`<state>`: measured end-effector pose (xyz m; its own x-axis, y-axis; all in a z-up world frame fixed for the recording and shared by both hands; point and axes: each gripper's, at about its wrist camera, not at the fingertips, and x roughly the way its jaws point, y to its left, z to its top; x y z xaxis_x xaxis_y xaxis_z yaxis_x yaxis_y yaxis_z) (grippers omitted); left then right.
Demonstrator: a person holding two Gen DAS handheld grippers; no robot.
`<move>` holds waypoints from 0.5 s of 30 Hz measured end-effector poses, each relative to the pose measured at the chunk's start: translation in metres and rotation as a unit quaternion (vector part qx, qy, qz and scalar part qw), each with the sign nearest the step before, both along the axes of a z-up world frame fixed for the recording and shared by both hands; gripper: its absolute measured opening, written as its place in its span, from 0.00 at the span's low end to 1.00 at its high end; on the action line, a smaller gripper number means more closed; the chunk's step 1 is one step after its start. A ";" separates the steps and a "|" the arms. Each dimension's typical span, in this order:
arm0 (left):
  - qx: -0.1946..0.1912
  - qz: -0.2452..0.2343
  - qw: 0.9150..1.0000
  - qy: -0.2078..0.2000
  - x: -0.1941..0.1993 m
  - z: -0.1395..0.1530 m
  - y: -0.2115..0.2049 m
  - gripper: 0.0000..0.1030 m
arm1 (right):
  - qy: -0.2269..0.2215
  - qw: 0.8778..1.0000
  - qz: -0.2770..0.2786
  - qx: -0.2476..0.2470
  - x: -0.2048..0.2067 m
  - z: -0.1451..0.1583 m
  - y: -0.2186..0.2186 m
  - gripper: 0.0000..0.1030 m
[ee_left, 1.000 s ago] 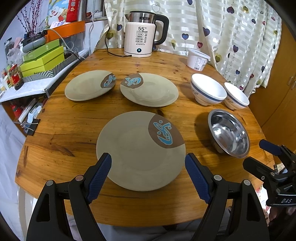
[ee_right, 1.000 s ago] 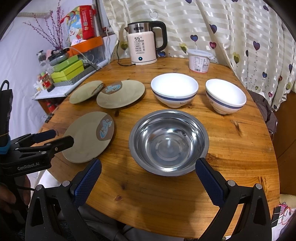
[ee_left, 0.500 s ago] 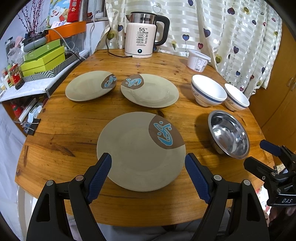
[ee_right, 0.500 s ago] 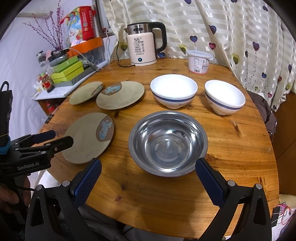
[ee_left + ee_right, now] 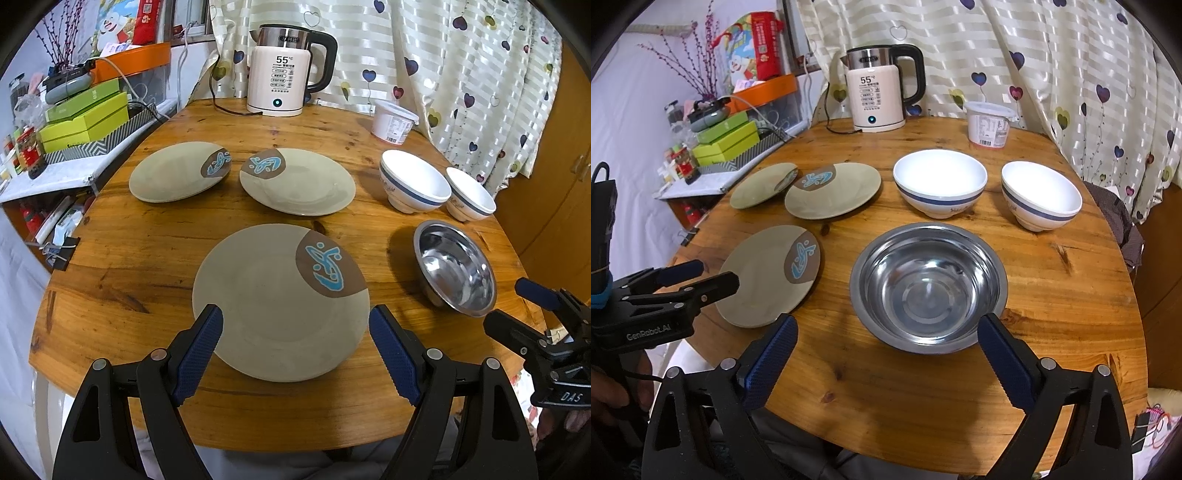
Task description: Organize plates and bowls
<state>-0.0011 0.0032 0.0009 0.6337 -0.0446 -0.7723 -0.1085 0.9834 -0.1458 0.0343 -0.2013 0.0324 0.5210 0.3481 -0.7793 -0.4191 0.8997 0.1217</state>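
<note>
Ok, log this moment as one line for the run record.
stage: pre-grasp | left gripper: open, facing near plate | right gripper: open, facing steel bowl | nothing stacked

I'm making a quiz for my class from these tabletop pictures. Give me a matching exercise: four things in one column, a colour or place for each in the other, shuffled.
1. steel bowl
2. kettle
3. near plate
4. left gripper

A. at the table's far edge
B. open, hovering at the near plate
C. beige, with a brown patch
D. shiny and empty

Pairs: 1-D, 2-A, 3-C, 4-B
</note>
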 end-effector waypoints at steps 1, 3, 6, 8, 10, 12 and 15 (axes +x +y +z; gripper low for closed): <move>-0.002 -0.002 1.000 -0.002 0.000 0.001 0.000 0.79 | 0.000 1.000 0.000 0.001 0.000 0.000 0.000 0.96; -0.002 -0.006 1.000 -0.005 -0.001 0.001 -0.002 0.79 | 0.001 1.000 0.000 0.002 0.000 0.000 0.000 0.96; -0.007 -0.009 1.000 -0.009 -0.001 0.002 -0.002 0.79 | 0.007 1.000 -0.001 0.008 0.000 -0.002 0.001 0.95; -0.010 -0.012 1.000 -0.014 -0.002 0.003 -0.002 0.79 | 0.008 1.000 -0.002 0.006 -0.001 -0.003 0.002 0.87; -0.010 -0.013 1.000 -0.018 -0.003 0.004 -0.002 0.79 | 0.010 1.000 -0.004 0.004 0.000 -0.004 0.003 0.84; -0.010 -0.014 1.000 -0.019 -0.003 0.005 -0.003 0.79 | 0.009 1.000 -0.005 0.003 -0.001 -0.005 0.003 0.84; -0.010 -0.013 1.000 -0.018 -0.003 0.004 -0.003 0.79 | 0.009 1.000 -0.006 0.003 0.000 -0.005 0.002 0.84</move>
<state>-0.0042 0.0007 0.0051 0.6594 -0.0761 -0.7480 -0.0772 0.9827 -0.1681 0.0341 -0.1990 0.0275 0.5117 0.3460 -0.7864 -0.4061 0.9040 0.1336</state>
